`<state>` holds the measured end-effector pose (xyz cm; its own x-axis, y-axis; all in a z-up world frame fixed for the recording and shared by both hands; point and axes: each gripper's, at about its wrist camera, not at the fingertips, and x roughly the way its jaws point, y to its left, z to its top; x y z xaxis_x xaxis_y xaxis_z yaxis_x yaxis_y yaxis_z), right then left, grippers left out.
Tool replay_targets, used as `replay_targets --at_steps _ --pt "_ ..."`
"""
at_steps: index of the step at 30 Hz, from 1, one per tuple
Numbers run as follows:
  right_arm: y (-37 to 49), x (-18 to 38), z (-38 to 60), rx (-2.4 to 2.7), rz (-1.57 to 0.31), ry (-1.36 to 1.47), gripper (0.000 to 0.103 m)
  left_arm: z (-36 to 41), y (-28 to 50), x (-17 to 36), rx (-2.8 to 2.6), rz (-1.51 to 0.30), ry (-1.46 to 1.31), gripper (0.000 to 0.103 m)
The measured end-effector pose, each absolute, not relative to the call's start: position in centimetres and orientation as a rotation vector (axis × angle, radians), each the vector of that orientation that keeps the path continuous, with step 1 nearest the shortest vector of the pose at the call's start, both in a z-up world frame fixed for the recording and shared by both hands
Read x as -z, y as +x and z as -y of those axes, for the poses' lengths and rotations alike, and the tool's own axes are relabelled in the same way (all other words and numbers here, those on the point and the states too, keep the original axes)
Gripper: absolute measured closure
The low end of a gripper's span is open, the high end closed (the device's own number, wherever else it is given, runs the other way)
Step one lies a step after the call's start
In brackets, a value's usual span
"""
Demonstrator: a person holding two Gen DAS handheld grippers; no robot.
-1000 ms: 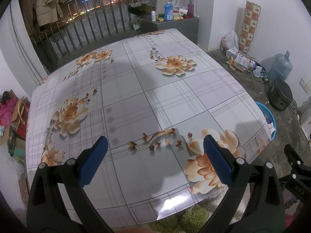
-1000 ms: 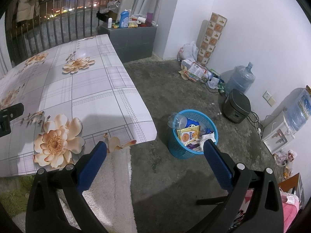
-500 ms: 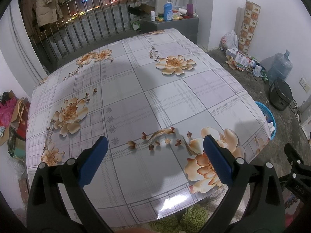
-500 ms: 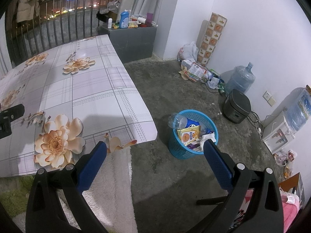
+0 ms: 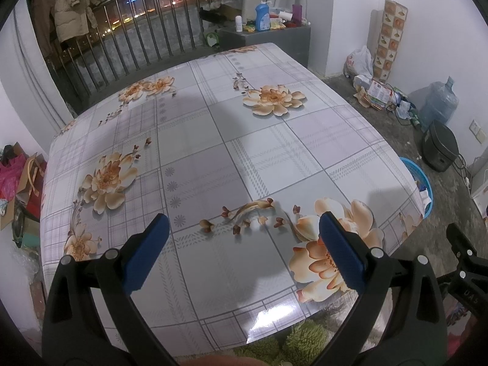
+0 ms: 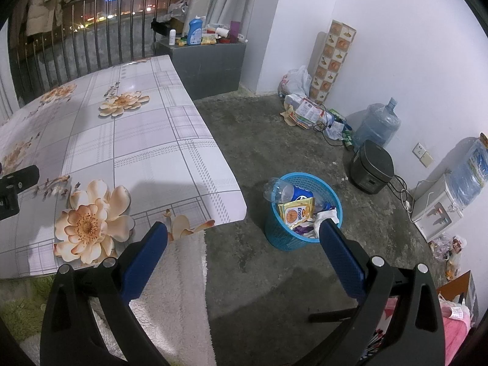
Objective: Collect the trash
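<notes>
Holding both hand-held grippers (image 5: 241, 222) (image 6: 242, 231) spread, blue basket (image 6: 276, 235) full

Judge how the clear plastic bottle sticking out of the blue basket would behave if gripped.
The clear bottle looks empty, so probably light and crushable. Smooth and round, it may slip. It leans over the blue basket rim, so a nudge could tip it out.

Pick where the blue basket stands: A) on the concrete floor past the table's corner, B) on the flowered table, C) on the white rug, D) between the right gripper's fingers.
A: the blue basket, stuffed with a bottle and wrappers, stands on bare floor beside the table.
</notes>
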<state>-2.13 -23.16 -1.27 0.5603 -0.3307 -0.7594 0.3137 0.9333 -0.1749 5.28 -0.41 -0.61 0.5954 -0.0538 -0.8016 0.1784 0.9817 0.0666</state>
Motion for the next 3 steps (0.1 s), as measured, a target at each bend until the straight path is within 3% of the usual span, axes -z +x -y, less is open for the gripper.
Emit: replay_targets --at_steps 3 --pt "-2.15 1.33 23.09 0.379 -0.899 -0.021 0.006 0.29 5.33 0.59 0.135 -0.926 0.144 0.009"
